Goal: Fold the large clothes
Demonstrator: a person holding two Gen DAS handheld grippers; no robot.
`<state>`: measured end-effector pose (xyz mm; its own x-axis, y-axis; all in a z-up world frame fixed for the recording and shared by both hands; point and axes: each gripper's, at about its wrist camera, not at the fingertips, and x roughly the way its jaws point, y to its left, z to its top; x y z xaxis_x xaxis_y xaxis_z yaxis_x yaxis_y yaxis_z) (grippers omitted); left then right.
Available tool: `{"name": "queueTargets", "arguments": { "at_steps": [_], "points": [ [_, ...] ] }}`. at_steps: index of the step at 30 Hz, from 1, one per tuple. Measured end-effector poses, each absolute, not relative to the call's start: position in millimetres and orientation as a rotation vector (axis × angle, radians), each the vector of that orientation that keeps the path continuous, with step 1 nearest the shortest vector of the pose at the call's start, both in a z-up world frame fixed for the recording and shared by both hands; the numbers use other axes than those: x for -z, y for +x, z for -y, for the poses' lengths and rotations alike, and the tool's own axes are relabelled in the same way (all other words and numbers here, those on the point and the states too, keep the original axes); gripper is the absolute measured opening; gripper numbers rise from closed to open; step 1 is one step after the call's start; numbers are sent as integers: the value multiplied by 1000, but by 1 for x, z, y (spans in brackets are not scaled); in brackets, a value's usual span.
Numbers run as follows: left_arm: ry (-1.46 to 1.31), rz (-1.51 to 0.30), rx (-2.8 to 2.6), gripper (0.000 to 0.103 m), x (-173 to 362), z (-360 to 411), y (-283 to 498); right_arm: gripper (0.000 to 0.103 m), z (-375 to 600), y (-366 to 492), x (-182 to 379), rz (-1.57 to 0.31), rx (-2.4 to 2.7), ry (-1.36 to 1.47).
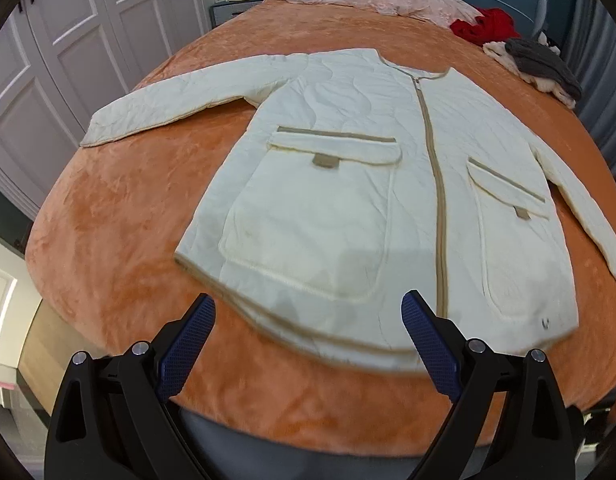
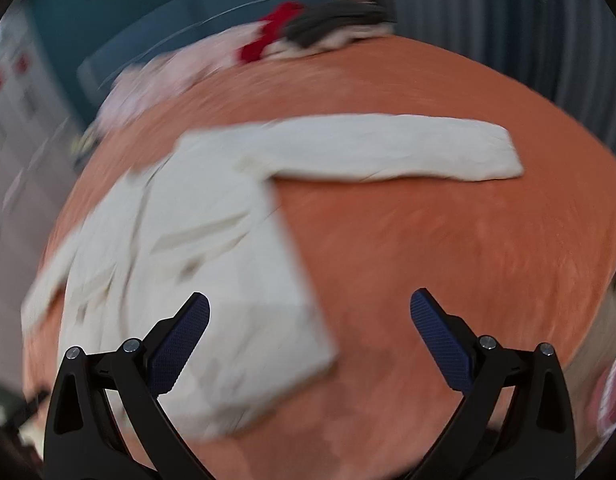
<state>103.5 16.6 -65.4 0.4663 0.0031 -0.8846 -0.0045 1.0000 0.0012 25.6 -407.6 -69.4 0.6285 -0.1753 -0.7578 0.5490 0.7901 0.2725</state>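
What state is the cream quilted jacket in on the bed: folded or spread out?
Spread out. The cream quilted jacket lies flat, front up and zipped, on the orange bedspread, both sleeves stretched sideways; no part is folded over.

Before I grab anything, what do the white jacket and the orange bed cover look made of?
Jacket: soft quilted fabric, matte, probably padded synthetic; wavy stitch lines show. Bed cover: plush fleece or velvet, judging by its mottled, slightly shiny nap.

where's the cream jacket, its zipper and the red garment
cream jacket (image 1: 308, 216): left wrist view, on the big patch pocket of the front panel.
zipper (image 1: 435, 176): left wrist view, on the tan strip midway down the front.
red garment (image 1: 484, 24): left wrist view, on the middle of the crumpled heap at the bed's far edge.
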Motion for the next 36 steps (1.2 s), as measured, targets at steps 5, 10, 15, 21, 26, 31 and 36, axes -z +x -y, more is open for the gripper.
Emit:
{"name": "queueTargets", "arguments": {
  "at_steps": [5, 10, 15, 21, 26, 31, 36],
  "points": [
    [-33, -1088, -98, 92, 79, -25, 142, 98, 531, 45, 108, -707, 601, 755],
    [-45, -1114, -194, 92, 98, -37, 174, 98, 617, 51, 152, -624, 738, 931],
    [-30, -1117, -316, 92, 113, -49, 191, 98, 647, 49, 180, -557, 807, 1026],
    [-35, -1124, -344, 92, 126, -63, 206, 33, 663, 77, 176, -587, 806, 910],
    [-57, -1121, -376, 92, 131, -77, 212, 12, 641, 120, 127, -568, 751, 767],
    [-65, -1121, -394, 92, 138, -97, 215, 12, 531, 197, 36, -491, 485, 519],
    [-99, -1129, -384, 92, 144, -115, 209, 12, 366, 277, -12, -494, 128, 314]
  ]
}}
